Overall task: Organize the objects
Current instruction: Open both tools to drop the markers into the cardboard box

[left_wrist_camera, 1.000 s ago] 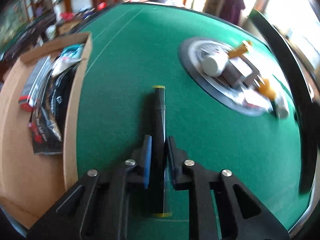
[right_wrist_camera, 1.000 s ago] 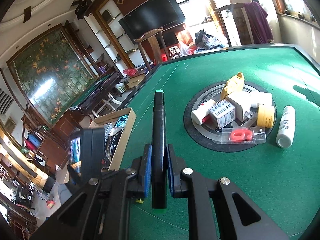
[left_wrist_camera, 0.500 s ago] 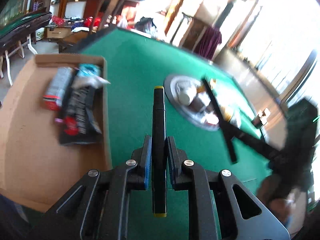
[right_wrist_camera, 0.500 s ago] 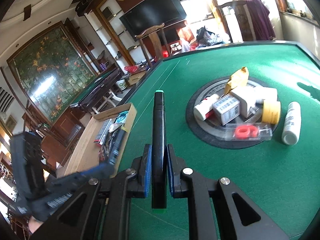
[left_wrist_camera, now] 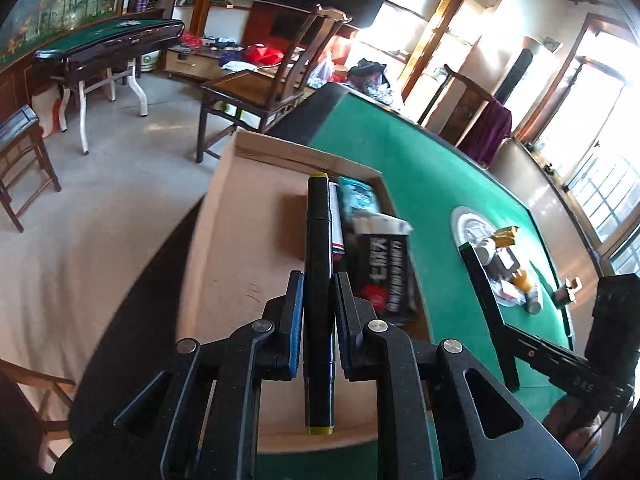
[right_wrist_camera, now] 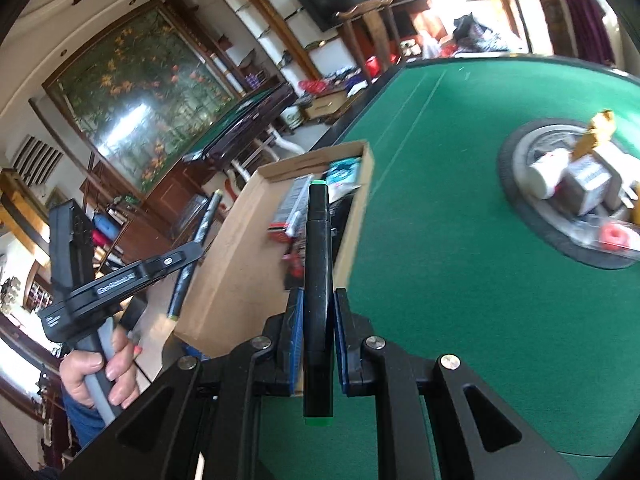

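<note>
The left gripper [left_wrist_camera: 316, 312], angled downward at frame centre, clamps a yellow-capped marker [left_wrist_camera: 318, 264] above the cardboard box [left_wrist_camera: 240, 264]. The right gripper [right_wrist_camera: 316, 320] grasps a green-capped marker [right_wrist_camera: 318, 280] over the bench [right_wrist_camera: 460, 280] beside the box. Packets in the box are blurred; the left hand [right_wrist_camera: 100, 372] is partly cropped.

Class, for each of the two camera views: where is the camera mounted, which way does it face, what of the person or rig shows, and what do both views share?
Left wrist: sits on the left gripper, looking down its fingers over the cardboard box; it grips a yellow-capped marker; the right gripper shows at right.
Right wrist: sits on the right gripper, facing box and green table; it grips a green-capped marker; a hand holding the left gripper shows at left.
Shared: box, table, round tray.
</note>
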`<state>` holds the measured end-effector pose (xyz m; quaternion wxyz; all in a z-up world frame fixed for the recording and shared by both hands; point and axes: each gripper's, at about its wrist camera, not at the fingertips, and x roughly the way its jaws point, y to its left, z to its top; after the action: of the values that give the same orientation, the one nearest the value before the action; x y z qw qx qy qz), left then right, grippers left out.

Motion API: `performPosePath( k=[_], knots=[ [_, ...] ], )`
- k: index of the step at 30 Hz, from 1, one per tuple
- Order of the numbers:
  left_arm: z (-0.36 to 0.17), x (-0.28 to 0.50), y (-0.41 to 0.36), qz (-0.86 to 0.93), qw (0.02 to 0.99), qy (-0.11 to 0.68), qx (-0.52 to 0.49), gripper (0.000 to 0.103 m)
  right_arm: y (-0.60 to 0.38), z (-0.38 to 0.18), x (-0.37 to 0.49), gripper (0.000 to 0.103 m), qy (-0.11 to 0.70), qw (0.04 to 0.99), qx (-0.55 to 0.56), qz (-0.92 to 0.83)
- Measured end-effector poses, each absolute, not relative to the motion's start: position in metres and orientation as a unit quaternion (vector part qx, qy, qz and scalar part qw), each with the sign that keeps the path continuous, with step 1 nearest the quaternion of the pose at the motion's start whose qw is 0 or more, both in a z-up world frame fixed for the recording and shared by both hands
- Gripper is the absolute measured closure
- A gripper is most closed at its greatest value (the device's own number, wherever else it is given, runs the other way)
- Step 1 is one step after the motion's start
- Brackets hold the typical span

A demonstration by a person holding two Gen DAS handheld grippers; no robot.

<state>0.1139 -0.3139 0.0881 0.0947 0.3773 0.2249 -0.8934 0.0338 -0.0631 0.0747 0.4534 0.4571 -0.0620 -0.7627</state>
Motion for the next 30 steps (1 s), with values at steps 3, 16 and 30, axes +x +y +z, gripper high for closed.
performPosePath(
  k=[3,16,30],
  knots=[
    [0.077,0.099,-0.326,-0.884,0.102,0.228,0.395,0.089,-0.098,0.079,0.033,0.09,-0.047,0.453,0.461,-0.761],
    [0.039,0.052,-0.364,-0.854,0.103,0.275,0.43,0.089,-0.248,0.06,-0.029,0.09,-0.039,0.405,0.522,-0.75],
    [0.028,0.043,-0.369,-0.857,0.098,0.275,0.425,0.089,-0.278,0.032,-0.047,0.089,-0.026,0.37,0.548,-0.75]
  ],
)
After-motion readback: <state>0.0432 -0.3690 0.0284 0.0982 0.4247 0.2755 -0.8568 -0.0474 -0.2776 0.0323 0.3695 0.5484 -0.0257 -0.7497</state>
